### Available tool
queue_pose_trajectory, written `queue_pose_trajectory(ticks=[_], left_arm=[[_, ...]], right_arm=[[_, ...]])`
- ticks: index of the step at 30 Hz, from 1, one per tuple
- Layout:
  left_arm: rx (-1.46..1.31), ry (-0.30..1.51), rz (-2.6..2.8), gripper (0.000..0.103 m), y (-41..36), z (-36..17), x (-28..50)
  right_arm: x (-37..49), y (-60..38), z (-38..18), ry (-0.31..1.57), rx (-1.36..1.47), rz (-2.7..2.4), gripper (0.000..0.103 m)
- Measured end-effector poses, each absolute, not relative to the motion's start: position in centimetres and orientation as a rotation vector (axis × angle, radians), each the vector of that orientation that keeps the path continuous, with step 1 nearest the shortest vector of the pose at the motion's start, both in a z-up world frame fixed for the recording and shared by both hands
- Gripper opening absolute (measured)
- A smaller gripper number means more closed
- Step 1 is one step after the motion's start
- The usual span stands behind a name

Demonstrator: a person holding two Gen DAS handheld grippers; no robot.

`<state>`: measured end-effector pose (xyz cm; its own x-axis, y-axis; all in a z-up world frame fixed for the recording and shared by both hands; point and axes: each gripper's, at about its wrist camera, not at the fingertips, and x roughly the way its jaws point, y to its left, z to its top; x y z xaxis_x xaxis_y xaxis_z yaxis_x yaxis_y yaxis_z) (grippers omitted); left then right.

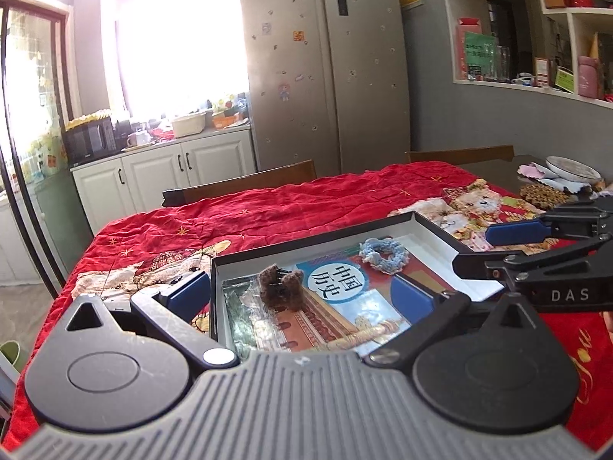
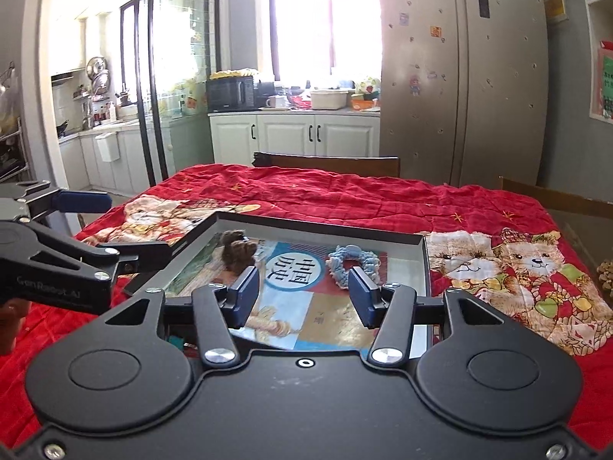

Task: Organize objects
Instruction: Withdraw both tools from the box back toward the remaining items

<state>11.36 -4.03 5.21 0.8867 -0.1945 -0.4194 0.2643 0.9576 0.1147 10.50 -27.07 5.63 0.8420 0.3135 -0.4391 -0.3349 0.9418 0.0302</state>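
Observation:
A shallow black box (image 1: 440, 226) (image 2: 426, 264) with a white lining lies on the red quilt. In it lie a book (image 1: 345, 303) (image 2: 302, 299) with Chinese characters, a brown fuzzy hair clip (image 1: 281, 281) (image 2: 237, 251) and a light blue knitted scrunchie (image 1: 385, 251) (image 2: 354, 260). My left gripper (image 1: 302, 293) is open and empty, its fingers astride the box's near left part. My right gripper (image 2: 302, 291) is open and empty, low over the book near the scrunchie. The right gripper also shows at the right of the left wrist view (image 1: 536, 241).
The red bear-print quilt (image 1: 268, 207) (image 2: 345, 195) covers the table. Wooden chair backs (image 1: 245, 184) (image 2: 333, 163) stand at the far side. Plates and a woven coaster (image 1: 544, 193) lie at the far right. A fridge (image 1: 329, 69) and white cabinets stand behind.

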Motion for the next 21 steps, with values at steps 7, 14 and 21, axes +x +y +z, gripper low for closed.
queue_pose_trajectory(ticks=[7,14,21], left_arm=[[0.191,0.391,-0.261,0.103,-3.7,5.5,8.6],[0.192,0.399,-0.276,0.103,-3.3,4.9,6.6],[0.208,0.422,-0.298,0.103,-3.3,3.7,4.8]], right_arm=[[7.1,-27.0,6.2,0.426,-0.054,0.368,0.054],[4.3,-27.0,6.2,0.413,-0.073,0.388,0.065],[1.9,-26.8,5.4,0.429,-0.077,0.409,0.073]])
